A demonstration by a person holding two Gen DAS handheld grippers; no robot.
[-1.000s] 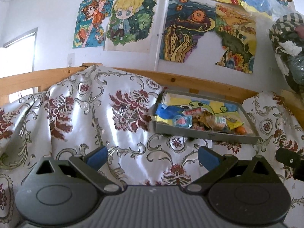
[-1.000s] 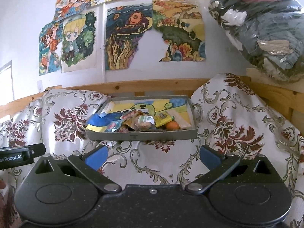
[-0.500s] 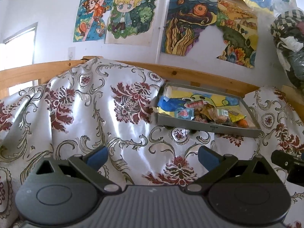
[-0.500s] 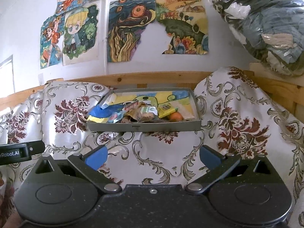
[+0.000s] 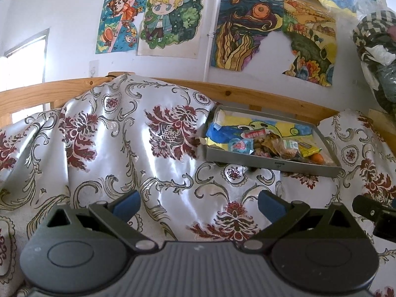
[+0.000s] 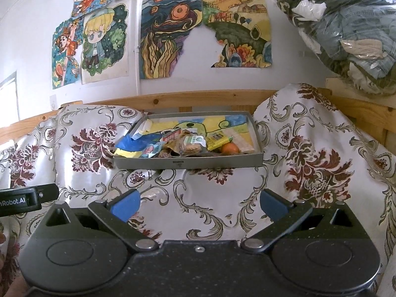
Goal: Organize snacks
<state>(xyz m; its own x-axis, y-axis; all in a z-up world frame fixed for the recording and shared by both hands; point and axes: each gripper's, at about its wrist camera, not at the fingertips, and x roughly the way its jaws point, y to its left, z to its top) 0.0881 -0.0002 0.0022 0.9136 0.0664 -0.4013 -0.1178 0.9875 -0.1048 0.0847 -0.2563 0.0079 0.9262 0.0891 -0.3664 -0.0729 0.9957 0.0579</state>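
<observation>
The left claw (image 5: 198,204) is hovering released over the flowered cloth (image 5: 111,148), its blue pads spread wide with nothing between them, probably so it is ready to take a packet. Right of it, farther off, the grey tray (image 5: 272,164) is sitting on the cloth before the wooden rail (image 5: 247,95), holding the snacks (image 5: 274,144) heaped along its near edge: wrapped packets and a small orange fruit (image 6: 230,148). That fits either a pile gathered there or one waiting for sorting. The right claw (image 6: 199,204) is facing the tray squarely, likewise released and empty, near the left one.
</observation>
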